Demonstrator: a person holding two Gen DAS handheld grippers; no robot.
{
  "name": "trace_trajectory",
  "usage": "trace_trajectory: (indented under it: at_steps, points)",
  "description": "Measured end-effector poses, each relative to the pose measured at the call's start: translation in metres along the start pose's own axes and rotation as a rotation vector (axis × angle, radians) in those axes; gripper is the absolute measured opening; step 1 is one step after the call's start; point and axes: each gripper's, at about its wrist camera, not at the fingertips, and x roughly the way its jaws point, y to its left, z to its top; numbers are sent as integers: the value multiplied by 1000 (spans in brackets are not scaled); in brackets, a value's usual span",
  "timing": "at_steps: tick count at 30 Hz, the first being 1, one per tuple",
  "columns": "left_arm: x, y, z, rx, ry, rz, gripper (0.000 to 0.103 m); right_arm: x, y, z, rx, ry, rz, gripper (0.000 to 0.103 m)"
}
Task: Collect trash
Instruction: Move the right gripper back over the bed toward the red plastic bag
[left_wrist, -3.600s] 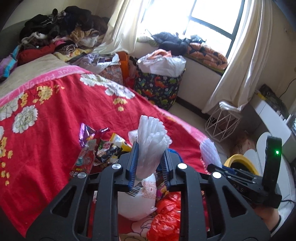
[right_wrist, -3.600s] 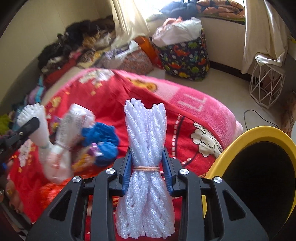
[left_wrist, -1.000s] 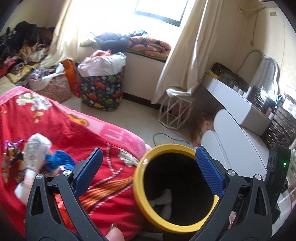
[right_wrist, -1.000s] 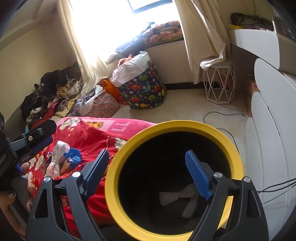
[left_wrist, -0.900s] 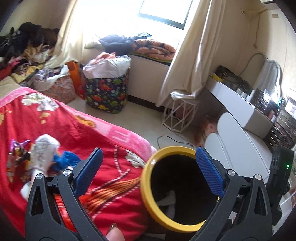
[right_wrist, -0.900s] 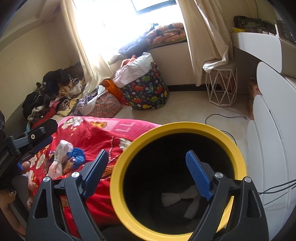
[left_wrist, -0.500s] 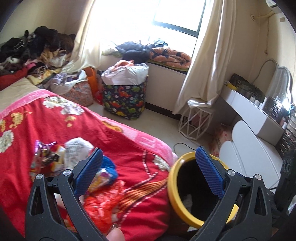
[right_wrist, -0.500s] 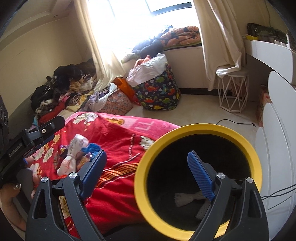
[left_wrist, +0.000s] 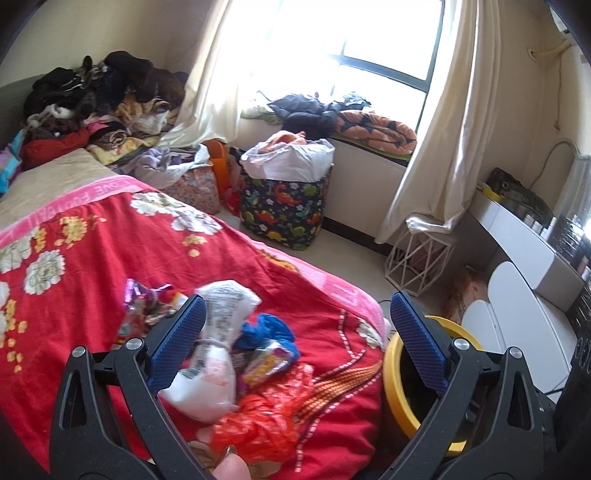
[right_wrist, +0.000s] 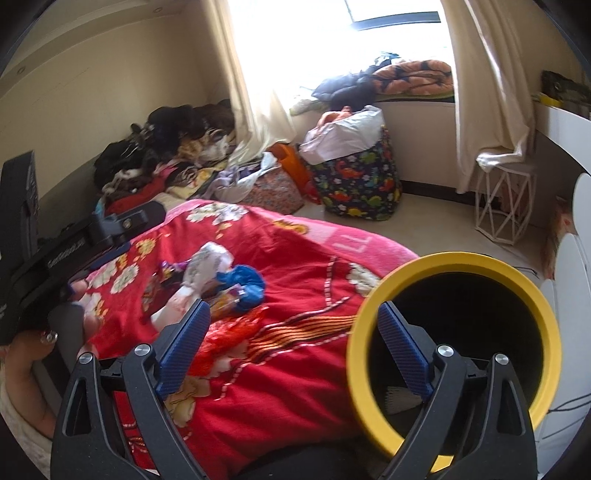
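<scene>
A trash pile lies on the red flowered blanket (left_wrist: 110, 258): a white plastic bag (left_wrist: 218, 339), a blue crumpled piece (left_wrist: 266, 332), an orange-red bag (left_wrist: 266, 417) and shiny snack wrappers (left_wrist: 144, 302). My left gripper (left_wrist: 296, 298) is open and empty, hovering before the pile. The right gripper (right_wrist: 293, 304) holds nothing and its jaws are opening; the orange-red bag (right_wrist: 229, 332) lies just beyond its left finger. Beside the bed stands the yellow-rimmed black bin (right_wrist: 454, 258), with white foam netting (right_wrist: 399, 398) at its bottom. A hand (right_wrist: 88, 321) grips the left gripper's handle at the left edge.
A dinosaur-print basket (left_wrist: 284, 206) full of laundry stands under the window. A white wire stool (left_wrist: 417, 254) is by the curtain. Clothes (left_wrist: 92, 103) are heaped at the bed's far end. A white desk (left_wrist: 524, 243) and rounded chair backs line the right side.
Both grippers held white foam netting earlier; now both are empty and foam lies in the bin. Both views have swung left from the bin toward the trash pile on the bed.
</scene>
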Motion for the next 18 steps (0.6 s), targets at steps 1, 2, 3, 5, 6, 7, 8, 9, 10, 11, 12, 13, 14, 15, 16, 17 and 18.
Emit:
trace_trajectory:
  at_steps: [1, 2, 3, 5, 6, 7, 8, 9, 10, 11, 12, 13, 14, 15, 16, 17, 18]
  points:
    - [-1, 6, 0, -7, -2, 9, 92, 2, 5, -1, -9, 4, 10, 90]
    - [-2, 9, 1, -11, -4, 15, 92, 4, 10, -2, -19, 9, 18, 90]
    - [-3, 14, 1, -17, -8, 25, 92, 6, 16, -3, -29, 12, 25, 90]
    - [-5, 27, 2, -33, -15, 46, 92, 11, 27, -5, -55, 22, 47, 90]
    - [-6, 31, 3, -39, -18, 54, 92, 14, 34, -7, -73, 30, 61, 90]
    - [-7, 36, 3, -45, -21, 65, 92, 16, 39, -8, -87, 37, 68, 90]
    - [-8, 44, 3, -55, -24, 80, 92, 19, 45, -10, -101, 43, 74, 91]
    - [-8, 50, 3, -62, -25, 88, 92, 23, 50, -12, -115, 52, 83, 91]
    - [-9, 57, 4, -72, -26, 98, 92, 26, 54, -13, -125, 60, 89, 91]
    - [-10, 62, 3, -79, -25, 106, 92, 29, 59, -15, -135, 68, 95, 91]
    - [-10, 67, 3, -83, -23, 113, 92, 31, 64, -18, -142, 73, 102, 91]
    - [-10, 71, 3, -87, -21, 122, 92, 35, 69, -19, -153, 84, 108, 91]
    - [-10, 78, 2, -92, -19, 135, 92, 39, 75, -21, -166, 93, 111, 91]
    - [-11, 80, 1, -95, -17, 140, 92, 43, 80, -23, -181, 102, 115, 91]
    - [-10, 85, 1, -98, -14, 146, 92, 47, 85, -25, -193, 110, 117, 91]
    - [-9, 91, -1, -103, -8, 158, 92, 51, 89, -26, -204, 116, 117, 91]
    - [-9, 95, -3, -105, -3, 164, 92, 54, 92, -27, -211, 120, 120, 91]
